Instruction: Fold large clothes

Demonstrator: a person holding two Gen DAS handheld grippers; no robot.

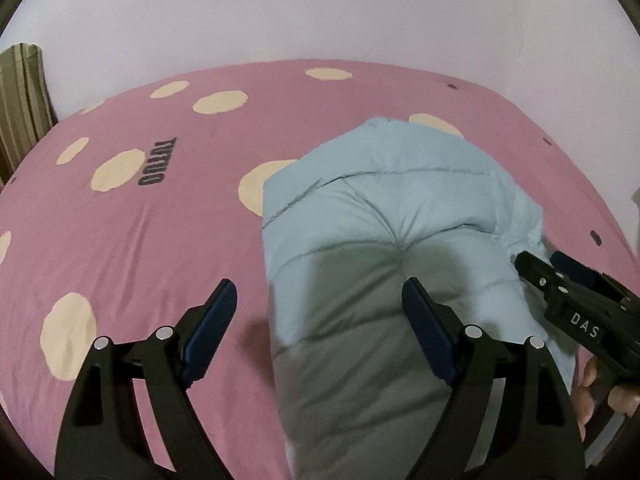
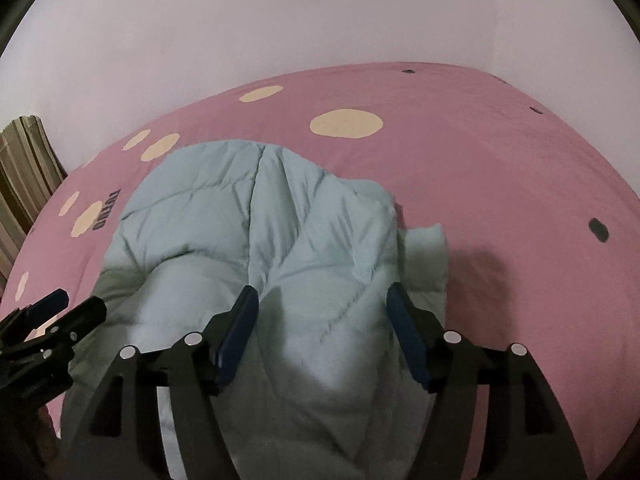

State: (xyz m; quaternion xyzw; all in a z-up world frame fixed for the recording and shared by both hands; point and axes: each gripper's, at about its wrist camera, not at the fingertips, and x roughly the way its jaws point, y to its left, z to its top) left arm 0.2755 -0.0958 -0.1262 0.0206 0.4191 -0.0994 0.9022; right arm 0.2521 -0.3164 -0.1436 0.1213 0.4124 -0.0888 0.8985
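A pale blue quilted puffer garment (image 1: 384, 216) lies bunched lengthwise on the pink bed sheet (image 1: 140, 232). It also shows in the right wrist view (image 2: 256, 220). My left gripper (image 1: 320, 292) is open and empty, hovering over the garment's left edge. My right gripper (image 2: 322, 296) is open and empty above the garment's near right part. In the left wrist view the right gripper (image 1: 540, 258) shows at the garment's right edge. In the right wrist view the left gripper (image 2: 76, 300) shows at its left edge.
The pink sheet (image 2: 500, 168) has cream dots and dark print and covers the whole bed. A pale wall (image 1: 320, 12) stands behind the bed. A striped curtain (image 1: 20, 100) hangs at the far left.
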